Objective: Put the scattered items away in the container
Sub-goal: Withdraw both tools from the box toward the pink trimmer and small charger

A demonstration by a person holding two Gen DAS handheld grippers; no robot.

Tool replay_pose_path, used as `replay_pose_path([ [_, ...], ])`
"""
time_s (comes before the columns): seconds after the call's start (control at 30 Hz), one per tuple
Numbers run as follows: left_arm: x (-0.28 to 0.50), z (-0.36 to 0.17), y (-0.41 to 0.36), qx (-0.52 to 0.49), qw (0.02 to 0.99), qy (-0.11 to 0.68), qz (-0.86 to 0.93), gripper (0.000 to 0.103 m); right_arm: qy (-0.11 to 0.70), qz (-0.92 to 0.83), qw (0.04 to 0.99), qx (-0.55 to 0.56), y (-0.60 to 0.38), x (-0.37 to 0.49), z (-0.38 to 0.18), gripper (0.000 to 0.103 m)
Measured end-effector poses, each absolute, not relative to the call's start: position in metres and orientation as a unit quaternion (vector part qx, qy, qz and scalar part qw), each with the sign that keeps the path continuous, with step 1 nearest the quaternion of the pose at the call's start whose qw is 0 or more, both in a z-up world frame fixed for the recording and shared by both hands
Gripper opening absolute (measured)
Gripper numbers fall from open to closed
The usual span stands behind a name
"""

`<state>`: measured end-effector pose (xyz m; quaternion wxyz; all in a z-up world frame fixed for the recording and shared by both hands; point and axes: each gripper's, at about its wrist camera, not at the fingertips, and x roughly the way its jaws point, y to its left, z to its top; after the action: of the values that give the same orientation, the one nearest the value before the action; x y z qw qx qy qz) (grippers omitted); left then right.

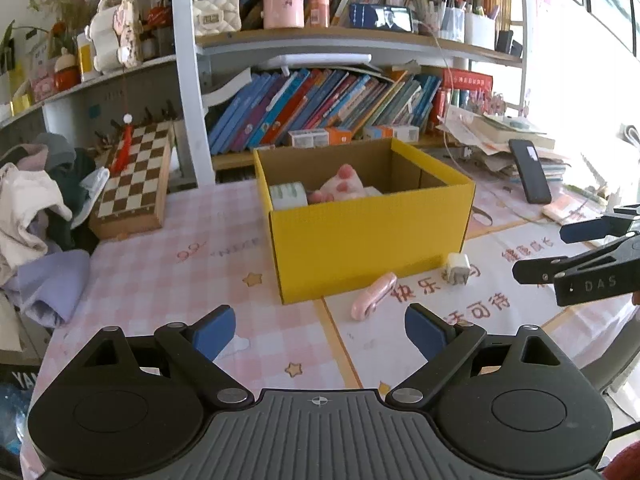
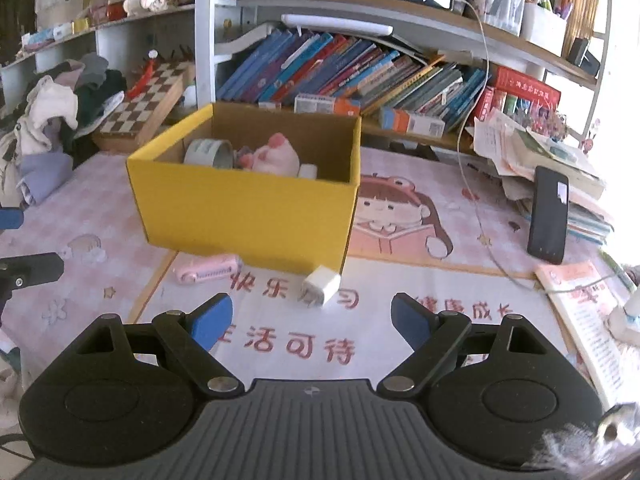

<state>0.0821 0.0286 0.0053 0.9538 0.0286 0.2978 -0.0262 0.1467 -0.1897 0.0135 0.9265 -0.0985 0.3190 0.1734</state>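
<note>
A yellow cardboard box (image 1: pixel 368 236) (image 2: pixel 244 216) stands open on the table. Inside lie a pink pig toy (image 1: pixel 344 186) (image 2: pixel 274 156), a tape roll (image 2: pixel 210 152) (image 1: pixel 288 196) and a small white item (image 2: pixel 309 171). In front of the box lie a pink oblong gadget (image 1: pixel 374 296) (image 2: pixel 208 272) and a white charger plug (image 1: pixel 458 270) (image 2: pixel 322 282). My left gripper (image 1: pixel 320 332) is open and empty, short of the pink gadget. My right gripper (image 2: pixel 312 320) is open and empty, just short of the plug; it also shows at the right of the left wrist view (image 1: pixel 568 252).
A chessboard box (image 1: pixel 134 184) and a clothes pile (image 1: pixel 36 208) sit at the left. A black phone (image 2: pixel 548 216) leans on stacked books and papers (image 2: pixel 560 160) at the right, with a white cable (image 2: pixel 480 216) and a booklet (image 2: pixel 580 312). Bookshelves (image 1: pixel 320 108) stand behind.
</note>
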Motion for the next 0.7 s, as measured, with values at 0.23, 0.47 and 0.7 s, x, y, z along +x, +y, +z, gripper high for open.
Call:
replay_pose_path([
  [0.23, 0.079, -0.013, 0.027, 0.024, 0.946, 0.322, -0.023, 0.094, 0.343, 0.157, 0.921, -0.097, -0.182, 0.132, -0.014, 0.086],
  [0.47, 0.082, -0.025, 0.023, 0.018, 0.938, 0.346, -0.027, 0.094, 0.367, 0.169, 0.907, -0.117, -0.174, 0.126, -0.032, 0.088],
  [0.7, 0.086, -0.030, 0.018, 0.018, 0.936, 0.352, -0.030, 0.094, 0.372, 0.177, 0.904, -0.115, -0.175, 0.130, -0.034, 0.088],
])
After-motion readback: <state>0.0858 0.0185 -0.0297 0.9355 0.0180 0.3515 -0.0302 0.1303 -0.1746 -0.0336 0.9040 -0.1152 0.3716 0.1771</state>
